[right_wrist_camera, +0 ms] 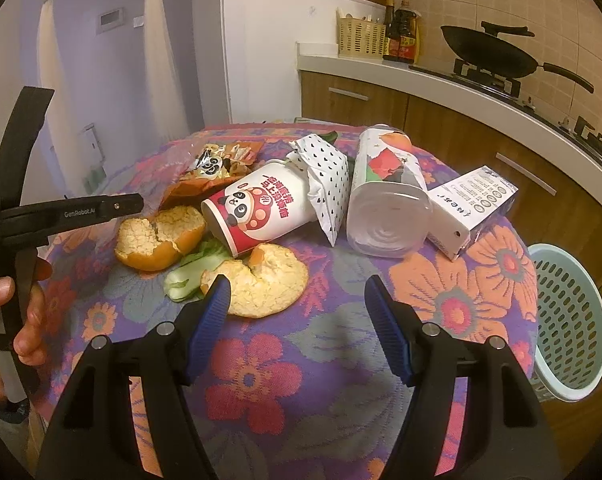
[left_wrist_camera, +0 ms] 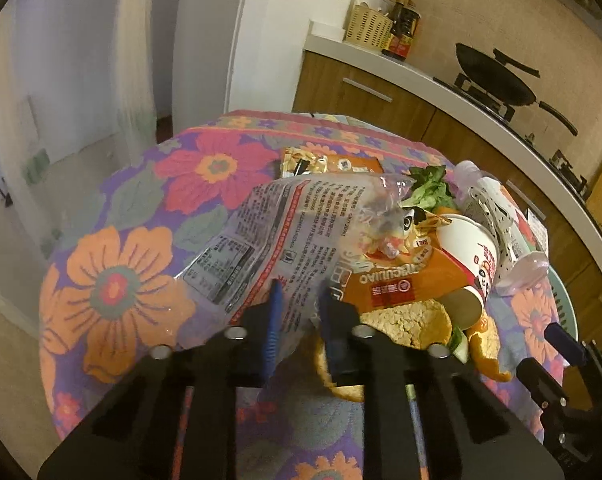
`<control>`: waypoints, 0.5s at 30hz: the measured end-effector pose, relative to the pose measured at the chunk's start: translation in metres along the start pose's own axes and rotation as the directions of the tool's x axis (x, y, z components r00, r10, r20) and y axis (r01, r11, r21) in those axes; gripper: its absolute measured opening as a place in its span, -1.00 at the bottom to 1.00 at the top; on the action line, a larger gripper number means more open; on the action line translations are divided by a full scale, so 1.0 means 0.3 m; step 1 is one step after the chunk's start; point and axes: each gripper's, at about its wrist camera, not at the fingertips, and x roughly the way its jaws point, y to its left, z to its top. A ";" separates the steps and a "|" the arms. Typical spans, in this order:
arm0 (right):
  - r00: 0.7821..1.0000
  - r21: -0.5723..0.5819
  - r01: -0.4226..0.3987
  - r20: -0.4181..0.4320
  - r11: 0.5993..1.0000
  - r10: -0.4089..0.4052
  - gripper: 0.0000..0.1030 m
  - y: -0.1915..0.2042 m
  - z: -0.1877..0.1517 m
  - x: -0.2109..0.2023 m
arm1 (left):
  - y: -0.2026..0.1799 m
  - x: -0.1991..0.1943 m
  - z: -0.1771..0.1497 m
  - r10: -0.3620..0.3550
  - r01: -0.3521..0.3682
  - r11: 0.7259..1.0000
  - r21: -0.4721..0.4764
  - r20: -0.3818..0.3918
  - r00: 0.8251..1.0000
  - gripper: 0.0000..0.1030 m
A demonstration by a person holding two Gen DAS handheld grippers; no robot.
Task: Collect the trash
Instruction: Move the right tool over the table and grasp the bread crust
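Observation:
My left gripper (left_wrist_camera: pixel 301 304) is shut on the near edge of a clear printed plastic wrapper (left_wrist_camera: pixel 261 232), which rises from the floral tablecloth (left_wrist_camera: pixel 121 280). Behind the wrapper lies a pile: an orange snack bag (left_wrist_camera: pixel 401 284), a tipped panda paper cup (right_wrist_camera: pixel 261 208), two orange peels (right_wrist_camera: pixel 161 236) and some greens (right_wrist_camera: pixel 189 272). My right gripper (right_wrist_camera: pixel 297 286) stands open just above the cloth. Its left fingertip is at the nearer peel (right_wrist_camera: pixel 261 284) and nothing is between its pads. A hand (right_wrist_camera: pixel 21 320) holds the left gripper at the left edge of the right wrist view.
A dotted white paper bag (right_wrist_camera: pixel 325 184), a tipped clear container (right_wrist_camera: pixel 385 208) and a small carton (right_wrist_camera: pixel 473 208) lie right of the cup. A pale green perforated basket (right_wrist_camera: pixel 569 320) stands beside the table's right edge. Beyond is a kitchen counter with a wok (right_wrist_camera: pixel 489 52).

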 end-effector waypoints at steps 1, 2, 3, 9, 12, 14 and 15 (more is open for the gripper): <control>1.000 -0.001 0.000 0.000 1.000 0.000 0.27 0.002 0.000 0.000 | 0.006 0.000 -0.001 -0.005 0.005 1.000 -0.011 0.005 1.000 -0.88; 1.000 -0.002 0.000 0.000 1.000 0.000 0.27 0.001 0.001 0.001 | 0.010 -0.001 -0.002 -0.006 0.006 1.000 -0.020 0.011 1.000 -0.95; 1.000 -0.003 0.000 0.002 1.000 0.000 0.27 0.001 0.000 0.000 | 0.013 -0.005 -0.002 -0.007 0.007 1.000 -0.027 0.020 1.000 -0.98; 0.999 -0.024 -0.037 -0.003 0.999 0.037 0.27 0.008 -0.003 -0.004 | 0.031 -0.068 0.005 0.003 0.002 0.999 -0.043 0.100 0.995 -1.00; 0.998 -0.038 -0.059 -0.039 0.998 0.057 0.27 0.017 -0.002 0.016 | 0.030 -0.100 0.013 0.007 -0.002 0.999 -0.039 0.130 0.991 -1.00; 0.996 -0.048 -0.067 -0.059 0.997 0.064 0.28 0.026 0.000 0.028 | 0.028 -0.118 0.018 0.004 0.002 0.999 -0.040 0.150 0.989 -1.00; 0.996 -0.059 -0.067 -0.068 0.996 0.063 0.28 0.033 0.001 0.033 | 0.026 -0.123 0.018 0.003 0.003 0.999 -0.039 0.156 0.988 -1.00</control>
